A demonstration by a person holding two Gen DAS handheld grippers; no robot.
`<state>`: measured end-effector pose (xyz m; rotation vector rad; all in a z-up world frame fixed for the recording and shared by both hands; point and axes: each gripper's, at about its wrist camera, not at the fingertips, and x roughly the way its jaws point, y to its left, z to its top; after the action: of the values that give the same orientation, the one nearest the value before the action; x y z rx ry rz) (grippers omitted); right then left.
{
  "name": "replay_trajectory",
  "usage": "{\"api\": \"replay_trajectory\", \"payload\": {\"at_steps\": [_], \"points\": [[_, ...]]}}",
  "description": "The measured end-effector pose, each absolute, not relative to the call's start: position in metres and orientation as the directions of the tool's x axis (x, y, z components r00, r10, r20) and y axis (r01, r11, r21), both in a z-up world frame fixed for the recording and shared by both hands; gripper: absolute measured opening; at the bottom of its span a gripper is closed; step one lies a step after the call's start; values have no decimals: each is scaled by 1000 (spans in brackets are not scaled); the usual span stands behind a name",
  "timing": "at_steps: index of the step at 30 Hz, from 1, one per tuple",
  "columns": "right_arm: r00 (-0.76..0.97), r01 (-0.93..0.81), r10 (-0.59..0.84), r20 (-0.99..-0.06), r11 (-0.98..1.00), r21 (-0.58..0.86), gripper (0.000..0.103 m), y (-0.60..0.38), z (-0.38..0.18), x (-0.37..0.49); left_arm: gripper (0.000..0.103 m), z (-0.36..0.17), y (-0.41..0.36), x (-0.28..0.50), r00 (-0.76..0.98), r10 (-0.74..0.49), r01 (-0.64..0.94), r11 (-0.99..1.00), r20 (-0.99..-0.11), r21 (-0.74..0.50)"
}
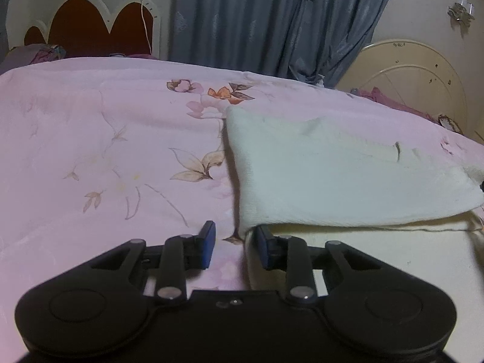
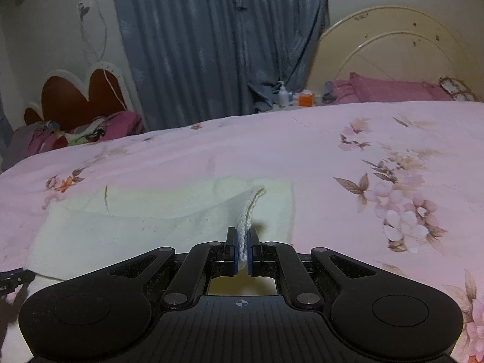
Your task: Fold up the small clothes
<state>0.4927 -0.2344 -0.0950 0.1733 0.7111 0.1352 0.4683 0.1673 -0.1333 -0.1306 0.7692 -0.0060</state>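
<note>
A small cream-white cloth (image 1: 332,175) lies on the pink floral bedspread (image 1: 90,139), its upper layer folded over a lower layer. My left gripper (image 1: 234,242) is open at the cloth's near left corner, its right finger at the cloth's edge and its left finger over the bedspread. In the right wrist view the same cloth (image 2: 145,217) lies ahead and to the left. My right gripper (image 2: 241,251) is shut on a raised edge of the cloth, which stands up between the blue pads (image 2: 232,251). The left gripper's tip (image 2: 12,275) shows at the far left edge.
The bedspread (image 2: 332,157) stretches wide to the left and right of the cloth. A red-and-white headboard (image 1: 90,27), blue curtains (image 2: 217,39), a cream headboard (image 2: 402,54), pink pillows (image 2: 393,90) and a nightstand with a bottle (image 2: 282,95) lie beyond the bed.
</note>
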Motion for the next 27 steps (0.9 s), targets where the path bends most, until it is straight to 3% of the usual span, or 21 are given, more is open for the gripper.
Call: {"api": "replay_trajectory", "payload": {"at_steps": [17,20,21,23,25,27], "points": [[707,-37,157,-689,982,186,5,-243,-117,483,26,-130,167,475,693,-71,-9,994,-717,-108],[695,-25,148,-703,983,182,5,-244,-125,487,29,-128,168,477,681,-86,12,994,-727,-107],[689,-17,138,-712,985,174,5,-244,-128,488,35,-125,172,476,678,-98,8,992,-728,-126],[697,12,109,-709,986,164,6,-248,-124,485,45,-111,181,465,726,-94,-11,989,-682,-148],[747,46,55,-663,990,133,20,-250,-110,475,47,-97,181,454,783,-89,3,990,-616,-140],[770,18,85,-632,988,155,20,-248,-101,471,47,-88,171,454,812,-137,56,986,-568,-159]]}}
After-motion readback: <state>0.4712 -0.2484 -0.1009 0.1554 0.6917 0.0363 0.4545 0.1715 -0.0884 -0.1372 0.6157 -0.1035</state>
